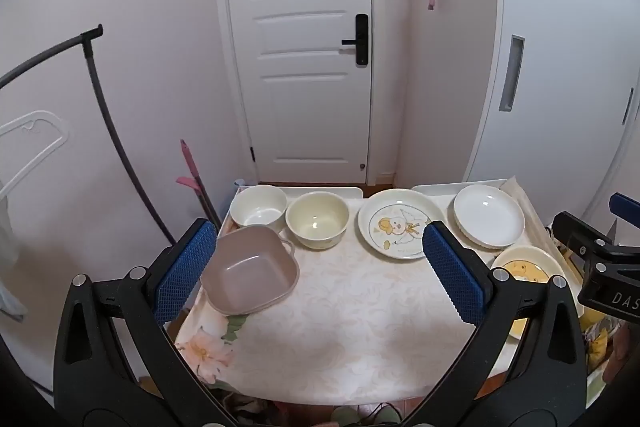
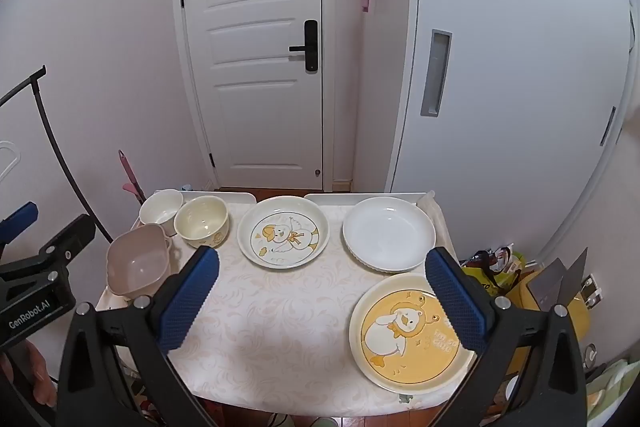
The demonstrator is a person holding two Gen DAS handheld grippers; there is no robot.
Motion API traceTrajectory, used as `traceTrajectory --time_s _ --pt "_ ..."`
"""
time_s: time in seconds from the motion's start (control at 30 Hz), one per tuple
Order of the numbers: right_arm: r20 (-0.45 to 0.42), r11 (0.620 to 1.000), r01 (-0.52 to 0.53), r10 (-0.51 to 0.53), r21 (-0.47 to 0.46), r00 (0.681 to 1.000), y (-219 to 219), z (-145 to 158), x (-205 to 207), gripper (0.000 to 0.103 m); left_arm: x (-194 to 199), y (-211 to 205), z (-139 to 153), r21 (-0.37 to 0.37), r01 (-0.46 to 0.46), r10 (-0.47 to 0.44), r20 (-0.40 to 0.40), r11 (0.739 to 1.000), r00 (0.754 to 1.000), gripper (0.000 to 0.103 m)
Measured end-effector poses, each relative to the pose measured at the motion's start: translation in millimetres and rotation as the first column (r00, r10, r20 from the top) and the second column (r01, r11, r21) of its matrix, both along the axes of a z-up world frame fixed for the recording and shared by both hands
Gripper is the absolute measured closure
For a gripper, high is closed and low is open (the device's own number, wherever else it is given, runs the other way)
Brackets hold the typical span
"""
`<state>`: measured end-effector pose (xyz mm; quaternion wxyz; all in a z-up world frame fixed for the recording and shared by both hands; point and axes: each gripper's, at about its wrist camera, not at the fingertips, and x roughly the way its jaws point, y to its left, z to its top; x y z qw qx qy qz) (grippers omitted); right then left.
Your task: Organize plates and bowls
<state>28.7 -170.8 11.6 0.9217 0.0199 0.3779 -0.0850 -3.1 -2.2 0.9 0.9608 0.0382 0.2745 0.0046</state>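
Both cameras look forward and downward over the near edge of the desk [image 1: 340, 307] toward the white door [image 1: 300, 47] behind it. The left view sits nearer the desk's left side, the right view [image 2: 280, 327] nearer its right. Both share the whole desk top, and each catches the other tool at its edge.

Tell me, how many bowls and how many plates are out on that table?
Bowls: 3 – white bowl, cream bowl, pink square bowl
Plates: 3 – white duck plate, plain white plate, yellow duck plate
Total: 6
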Motion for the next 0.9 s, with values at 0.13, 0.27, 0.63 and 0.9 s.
traceTrajectory --time_s 0.13,0.27,0.63,0.9 --pt "0.003 1.0 0.004 -0.004 0.0 1.0 -0.4 -1.3 2.4 0.001 -6.3 -17.6 -0.6 0.031 -0.007 0.006 0.012 1.0 1.0 0.001" --pt "0.009 1.0 0.005 -0.005 0.003 1.0 -3.0 -1.4 1.6 0.001 2.1 -6.9 -4.5 -0.016 0.016 -0.016 -0.004 1.0 1.0 0.001" --pt "0.014 1.0 0.013 -0.013 0.005 1.0 -7.4 0.8 -0.3 0.001 4.0 -4.2 -2.0 -0.022 0.021 -0.021 -0.003 1.0 1.0 0.001" --pt "0.015 1.0 0.015 -0.015 0.003 1.0 -6.7 -0.3 -1.8 0.001 5.4 -5.5 -3.8 -0.021 0.016 -0.016 -0.005 1.0 1.0 0.001"
